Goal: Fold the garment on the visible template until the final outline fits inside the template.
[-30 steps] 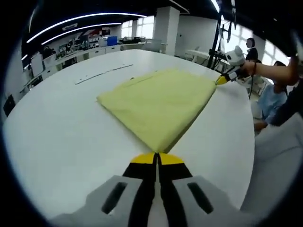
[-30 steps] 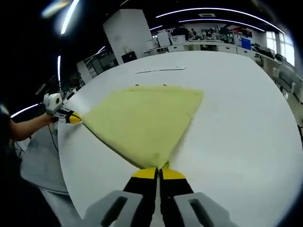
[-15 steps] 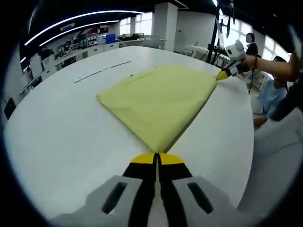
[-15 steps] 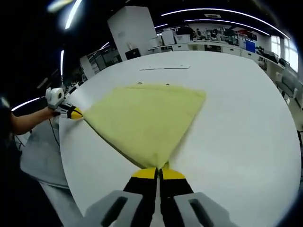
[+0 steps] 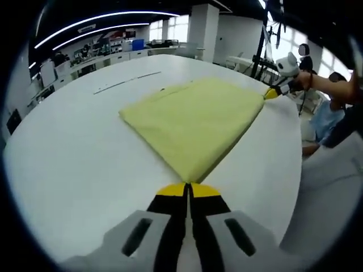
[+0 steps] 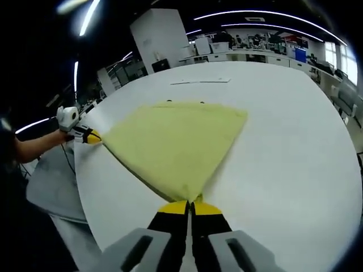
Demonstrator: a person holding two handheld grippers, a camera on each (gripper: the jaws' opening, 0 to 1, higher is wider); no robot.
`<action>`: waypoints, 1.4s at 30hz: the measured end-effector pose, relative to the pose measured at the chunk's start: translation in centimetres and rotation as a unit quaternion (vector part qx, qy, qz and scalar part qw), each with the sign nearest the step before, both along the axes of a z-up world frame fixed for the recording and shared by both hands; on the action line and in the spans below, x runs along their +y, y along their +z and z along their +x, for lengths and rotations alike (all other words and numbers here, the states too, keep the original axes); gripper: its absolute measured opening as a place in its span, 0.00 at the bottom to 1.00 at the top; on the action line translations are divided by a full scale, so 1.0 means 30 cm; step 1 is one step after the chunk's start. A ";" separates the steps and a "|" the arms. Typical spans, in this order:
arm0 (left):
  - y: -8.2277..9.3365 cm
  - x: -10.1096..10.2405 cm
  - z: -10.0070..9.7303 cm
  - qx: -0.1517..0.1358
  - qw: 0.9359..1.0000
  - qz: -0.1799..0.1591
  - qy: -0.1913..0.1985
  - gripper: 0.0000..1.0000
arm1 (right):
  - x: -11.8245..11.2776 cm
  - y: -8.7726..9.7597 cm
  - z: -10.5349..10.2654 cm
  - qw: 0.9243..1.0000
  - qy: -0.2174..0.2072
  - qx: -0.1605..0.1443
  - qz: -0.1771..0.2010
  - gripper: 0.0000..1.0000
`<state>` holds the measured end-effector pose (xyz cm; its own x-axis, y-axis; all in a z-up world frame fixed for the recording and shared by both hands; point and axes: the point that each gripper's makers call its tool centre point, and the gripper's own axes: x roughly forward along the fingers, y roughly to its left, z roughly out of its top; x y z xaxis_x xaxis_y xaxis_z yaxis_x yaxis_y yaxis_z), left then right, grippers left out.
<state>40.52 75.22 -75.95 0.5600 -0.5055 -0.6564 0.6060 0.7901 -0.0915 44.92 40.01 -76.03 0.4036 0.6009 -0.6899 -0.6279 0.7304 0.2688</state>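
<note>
Both yellow-tipped grippers, left (image 5: 188, 188) and right (image 6: 189, 205), clench adjacent corners of the pale yellow folded cloth garment (image 5: 190, 122) at frame centre, apparently to tension its near edge on the white round table (image 5: 74, 153).

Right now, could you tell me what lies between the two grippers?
The folded yellow garment spans it: left gripper and right gripper each pinch a corner, in the left gripper view.
</note>
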 end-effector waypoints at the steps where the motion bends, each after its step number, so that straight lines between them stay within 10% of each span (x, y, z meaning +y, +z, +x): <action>1: 0.003 -0.005 -0.004 0.014 0.999 -0.022 0.021 0.00 | 0.000 -0.003 0.000 1.000 -0.002 0.002 0.000 0.00; 12: 0.014 0.027 -0.012 0.018 0.998 -0.029 0.050 0.03 | 0.003 -0.001 0.005 1.000 -0.019 0.002 0.005 0.01; 30: 0.209 0.004 0.006 -0.023 0.981 -0.142 0.127 0.72 | 0.034 0.147 -0.001 0.998 -0.017 -0.056 -0.005 0.70; 42: 0.249 -0.014 -0.038 -0.021 0.986 -0.101 0.134 0.99 | 0.053 0.262 -0.040 0.996 -0.027 -0.089 0.005 0.95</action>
<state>39.38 74.79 -68.49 0.7154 -0.4535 -0.5315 0.3847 0.8907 -0.2422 43.73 41.60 -68.17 0.5508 0.5814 -0.5988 -0.6268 0.7619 0.1632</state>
